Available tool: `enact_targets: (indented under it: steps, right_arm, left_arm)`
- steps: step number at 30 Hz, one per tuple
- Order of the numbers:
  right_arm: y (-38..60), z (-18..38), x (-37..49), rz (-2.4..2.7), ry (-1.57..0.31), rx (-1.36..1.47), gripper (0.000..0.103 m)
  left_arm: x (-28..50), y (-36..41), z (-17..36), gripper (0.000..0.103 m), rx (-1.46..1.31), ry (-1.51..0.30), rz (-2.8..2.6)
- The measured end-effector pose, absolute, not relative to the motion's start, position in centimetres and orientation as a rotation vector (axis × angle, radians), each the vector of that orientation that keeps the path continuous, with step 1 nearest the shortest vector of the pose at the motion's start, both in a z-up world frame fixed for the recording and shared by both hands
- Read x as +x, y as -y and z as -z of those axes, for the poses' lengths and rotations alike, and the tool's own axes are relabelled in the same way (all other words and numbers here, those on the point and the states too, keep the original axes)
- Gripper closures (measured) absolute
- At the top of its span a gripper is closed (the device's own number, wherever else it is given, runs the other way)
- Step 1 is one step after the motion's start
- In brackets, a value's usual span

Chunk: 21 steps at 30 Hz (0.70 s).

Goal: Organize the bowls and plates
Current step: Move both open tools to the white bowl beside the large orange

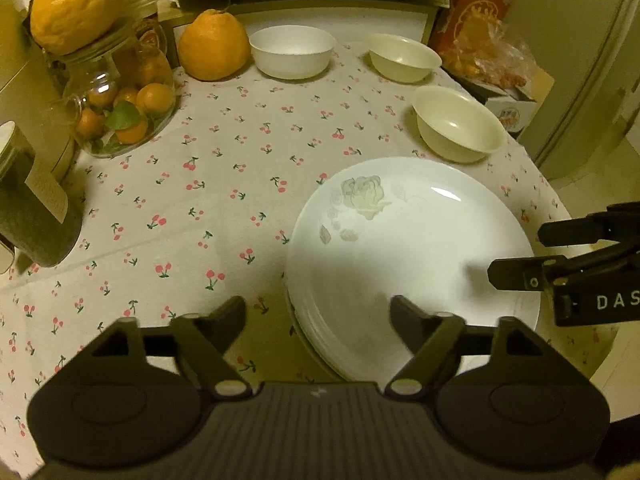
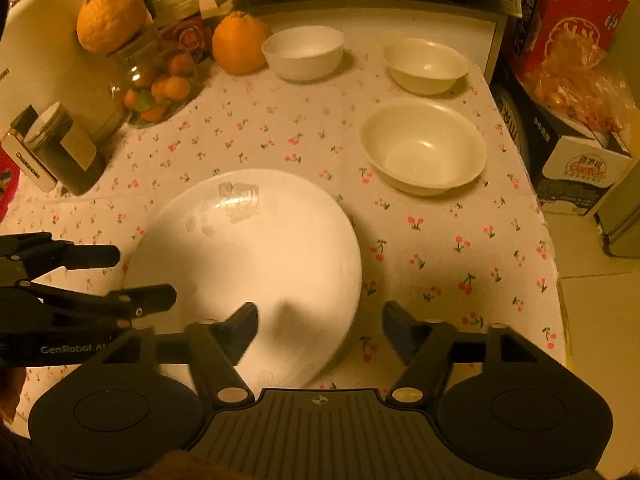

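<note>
Left claw (image 1: 318,312): fingers spread wide, holding nothing, poised over the near-left rim of the plate stack.
Right claw (image 2: 320,322): equally wide apart and empty; its left finger hangs over the stack's near-right edge, its right finger over bare cloth.
Plate stack (image 1: 412,264): white plates with a faint grey flower print, piled near the desk's front edge, between the two claws.
Desk (image 1: 224,184): covered by a cherry-print cloth.
Near bowl (image 2: 424,146): cream, upright, just beyond the stack to the right.
Far bowls: a cream bowl (image 2: 426,65) and a white bowl (image 2: 303,53) along the back.
Left view only: stacked edges of the plates, seen side-on.
Right view only: a box (image 2: 580,168) beside the desk, floor tiles.
Back left: fruit jar (image 1: 120,100) with a large citrus (image 1: 76,4) on top; another citrus (image 1: 213,46) touching the white bowl.
</note>
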State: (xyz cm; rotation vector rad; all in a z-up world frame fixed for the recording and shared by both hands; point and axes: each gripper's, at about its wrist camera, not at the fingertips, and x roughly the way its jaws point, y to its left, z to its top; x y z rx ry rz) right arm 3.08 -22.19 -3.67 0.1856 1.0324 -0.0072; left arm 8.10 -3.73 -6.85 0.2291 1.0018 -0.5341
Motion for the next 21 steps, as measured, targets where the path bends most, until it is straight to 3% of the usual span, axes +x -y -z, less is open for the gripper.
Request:
enact_targets:
  steps: [4, 10, 21]
  right_arm:
    - [23.0, 3.2, 3.1, 0.011, -1.016, 0.209, 0.022]
    - [24.4, 1.9, 3.7, 0.015, -0.977, 0.273, 0.01]
    - [26.4, -1.1, 7.7, 0.003, -0.88, 0.36, 0.008]
  left_arm:
    - [8.7, 3.3, 6.3, 0.009, 0.173, -1.007, 0.526]
    - [9.9, 2.9, 4.6, 0.002, 0.152, -0.957, 0.48]
    - [14.2, 3.1, 1.2, 0.0, 0.068, -0.885, 0.386]
